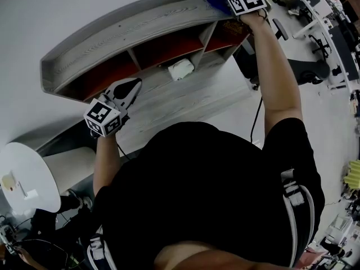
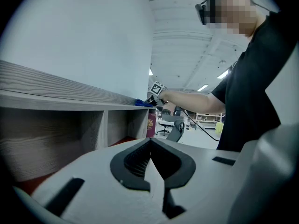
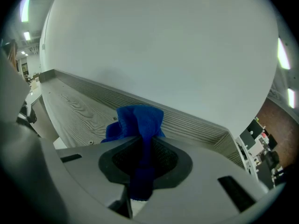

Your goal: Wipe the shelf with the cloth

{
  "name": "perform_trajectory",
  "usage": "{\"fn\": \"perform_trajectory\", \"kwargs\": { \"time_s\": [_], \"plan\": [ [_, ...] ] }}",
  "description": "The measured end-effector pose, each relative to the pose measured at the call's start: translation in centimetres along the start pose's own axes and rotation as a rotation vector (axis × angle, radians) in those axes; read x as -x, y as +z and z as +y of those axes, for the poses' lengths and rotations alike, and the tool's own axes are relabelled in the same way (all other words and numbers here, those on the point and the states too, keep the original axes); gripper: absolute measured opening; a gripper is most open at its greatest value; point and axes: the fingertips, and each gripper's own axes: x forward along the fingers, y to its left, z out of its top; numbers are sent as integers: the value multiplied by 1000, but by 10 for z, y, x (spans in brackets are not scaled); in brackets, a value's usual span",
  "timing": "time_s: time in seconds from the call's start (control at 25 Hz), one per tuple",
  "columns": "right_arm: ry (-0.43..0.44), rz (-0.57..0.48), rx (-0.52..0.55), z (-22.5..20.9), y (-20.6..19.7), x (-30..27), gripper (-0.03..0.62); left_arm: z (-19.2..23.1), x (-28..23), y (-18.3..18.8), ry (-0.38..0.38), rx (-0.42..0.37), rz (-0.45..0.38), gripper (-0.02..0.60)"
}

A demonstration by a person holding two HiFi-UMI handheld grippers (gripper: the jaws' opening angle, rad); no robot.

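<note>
On shelf [image 3: 74, 106] top | right gripper [image 3: 142, 141]: fingers pinching blue cloth [image 3: 138, 118] | left gripper [image 2: 150, 143]: fingers closed together

A black short-sleeved shirt [image 1: 214, 184] fills the lower centre, with grey straps [image 1: 297, 204] at its right. The left tongs [image 2: 150, 146] and right tongs [image 3: 140, 148] are pale grey with black ribbed pads [image 2: 135, 161] and black-and-white marker cubes [image 1: 103, 117]. A black cable [image 1: 256, 117] hangs mid-right.

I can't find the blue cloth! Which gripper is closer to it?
Right. The right gripper is shut on the blue cloth, atop the shelf. The left gripper is shut and empty, lower down in front of the shelf's left end.
</note>
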Motion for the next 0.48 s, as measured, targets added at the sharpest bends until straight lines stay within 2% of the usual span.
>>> {"fn": "perform_trajectory", "kwargs": {
  "time_s": [0.48],
  "plan": [
    [-96, 50, -65, -68, -28, 1, 60, 8, -16, 1, -25, -5, 10, 17]
  ]
}}
